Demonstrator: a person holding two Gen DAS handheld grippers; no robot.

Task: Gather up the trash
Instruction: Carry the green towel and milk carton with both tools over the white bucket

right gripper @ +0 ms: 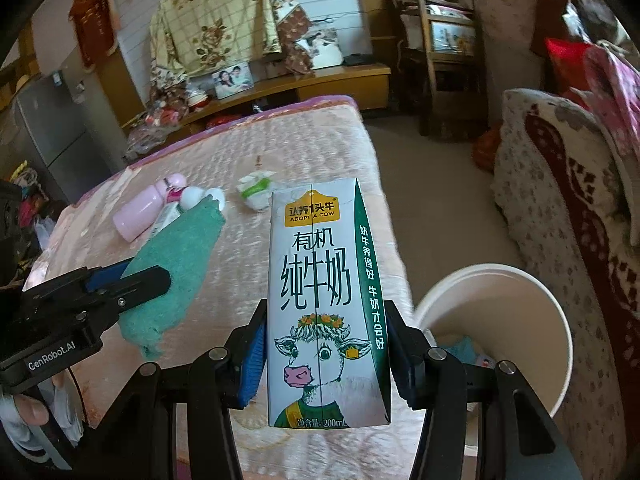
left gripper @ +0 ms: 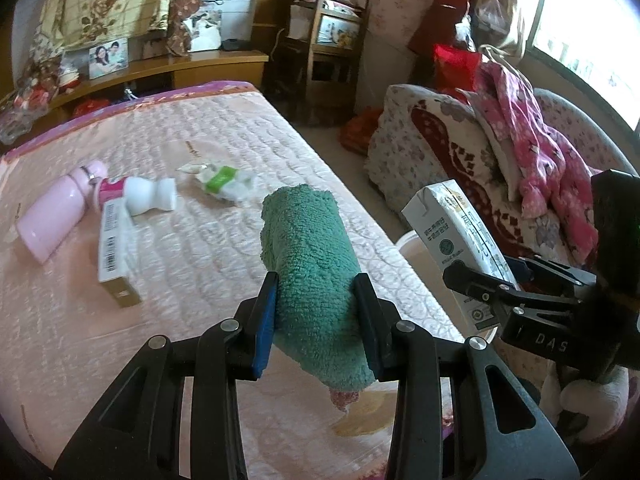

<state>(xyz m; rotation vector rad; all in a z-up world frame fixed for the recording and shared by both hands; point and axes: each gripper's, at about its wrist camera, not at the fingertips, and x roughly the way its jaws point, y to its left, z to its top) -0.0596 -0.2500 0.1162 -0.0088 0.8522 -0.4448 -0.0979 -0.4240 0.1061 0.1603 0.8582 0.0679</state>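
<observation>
While I look through the left wrist camera, my left hand-held gripper (left gripper: pixel 316 320) is clamped on a rolled green towel (left gripper: pixel 308 264) held above the bed (left gripper: pixel 180 264). At three o'clock, my right hand-held gripper (left gripper: pixel 486 280) grips a milk carton (left gripper: pixel 456 236) over the rim of a white bin (left gripper: pixel 412 240). On the bed at nine to ten o'clock lie a pink bottle (left gripper: pixel 56 210), a small white bottle (left gripper: pixel 150 196) and a long box (left gripper: pixel 114 256); a crumpled wrapper (left gripper: pixel 224 182) sits near eleven o'clock. Beyond are a wooden headboard shelf and a quilt-covered sofa.

Through the right wrist camera, the right hand-held gripper (right gripper: pixel 324 356) is closed on the upright milk carton (right gripper: pixel 324 304). The white bin (right gripper: pixel 516 308) stands on the floor at four o'clock, beside the bed (right gripper: pixel 304 152), with something already inside. The left hand-held gripper (right gripper: pixel 136 284) holds the towel (right gripper: pixel 176 260) at nine o'clock.

I judge the step in hand is binning the carton: next I should swing right over the opening and release.
</observation>
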